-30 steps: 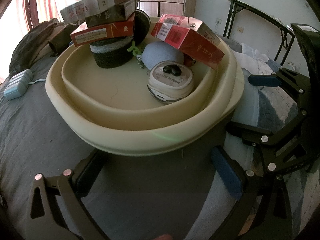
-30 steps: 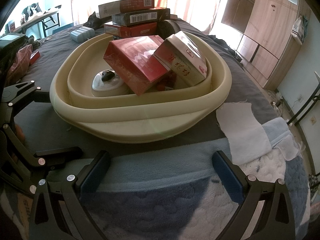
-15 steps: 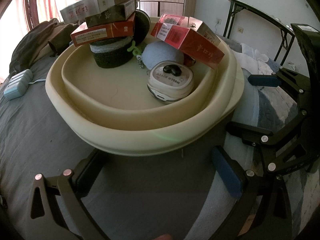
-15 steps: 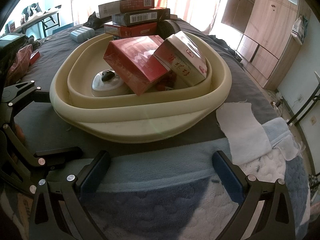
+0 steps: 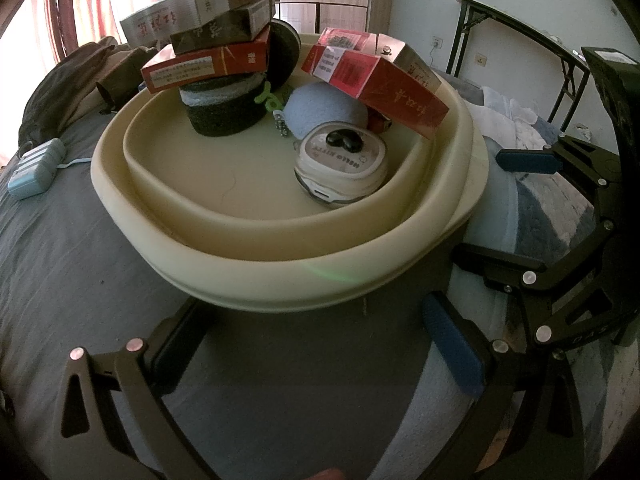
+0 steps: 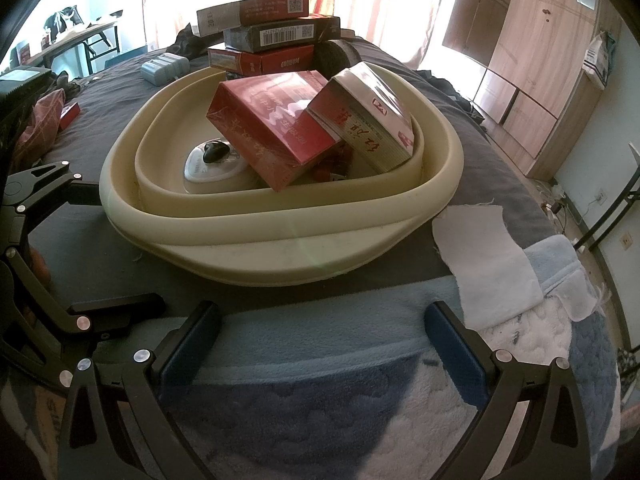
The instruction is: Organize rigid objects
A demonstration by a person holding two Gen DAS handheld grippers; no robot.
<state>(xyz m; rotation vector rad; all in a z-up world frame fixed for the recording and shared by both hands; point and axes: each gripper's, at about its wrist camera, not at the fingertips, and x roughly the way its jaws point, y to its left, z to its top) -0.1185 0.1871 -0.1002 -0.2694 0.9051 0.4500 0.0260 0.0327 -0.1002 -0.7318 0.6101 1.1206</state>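
— Hovering low over the bed: left hand-held gripper, fingers spread wide, nothing between them, gripping nothing.

— And the right hand-held gripper?

— Spread just as wide, empty too, over the blue blanket at the bed's near edge. Seen also from the left wrist view, off to the right, fingers apart.

— Ahead of both?

— Straight in front, a cream basin, near the fingertips but apart from them, resting on the grey bedcover. Inside, toward the far left from the left hand-held gripper: three boxes stacked atop a dark round roll. Toward the far right: two red boxes leaning tilted against the basin wall. Nearer, between those: a white round case with a small black piece on its lid, and behind it a pale blue round thing.

— Beside the basin?

— Left of the left hand-held gripper, well apart on the bedcover: a pale blue plug strip. Right of the right hand-held gripper, just beside the basin: a white cloth lying flat over the blanket.
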